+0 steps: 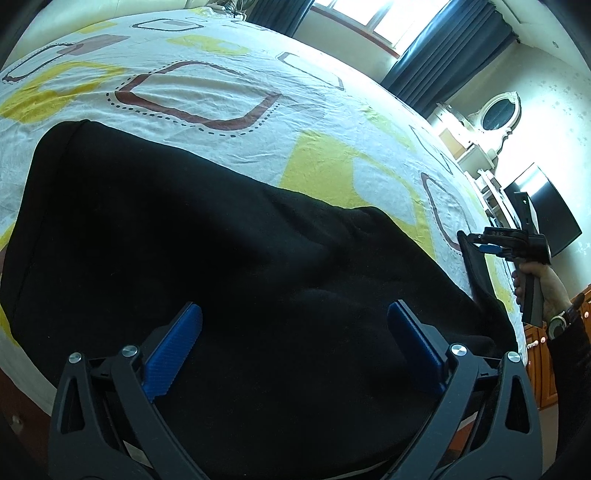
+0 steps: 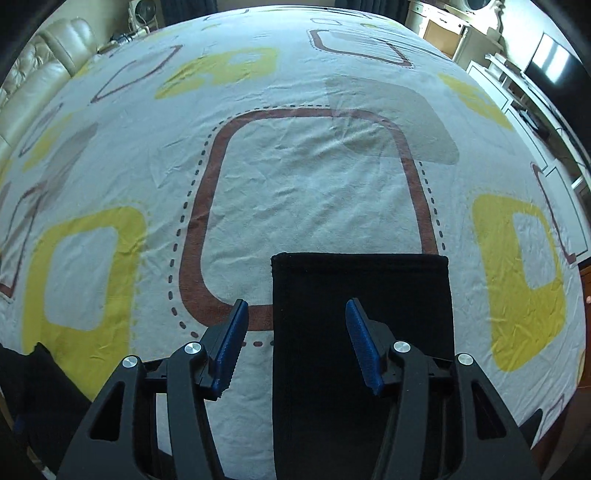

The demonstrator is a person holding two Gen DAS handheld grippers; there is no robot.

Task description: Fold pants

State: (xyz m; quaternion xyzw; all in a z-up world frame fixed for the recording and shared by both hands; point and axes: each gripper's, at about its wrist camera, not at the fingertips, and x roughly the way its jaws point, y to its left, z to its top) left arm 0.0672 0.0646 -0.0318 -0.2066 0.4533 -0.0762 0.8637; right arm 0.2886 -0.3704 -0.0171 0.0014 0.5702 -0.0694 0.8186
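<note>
Evidently both spread wide for a grasp: left hand-held gripper over the pants, right hand-held gripper straddling the leg's edge.

A bed sheet covers the bed; it is white with yellow, brown and grey rounded squares, and it has small wrinkles. At the far side there is a window with dark blue curtains beside it. Near the wall stands a white dresser with an oval mirror. Next to it is a black television screen on a white shelf unit. A cream padded headboard is at the left edge of the bed. Some orange-brown wooden furniture shows low on the right.
</note>
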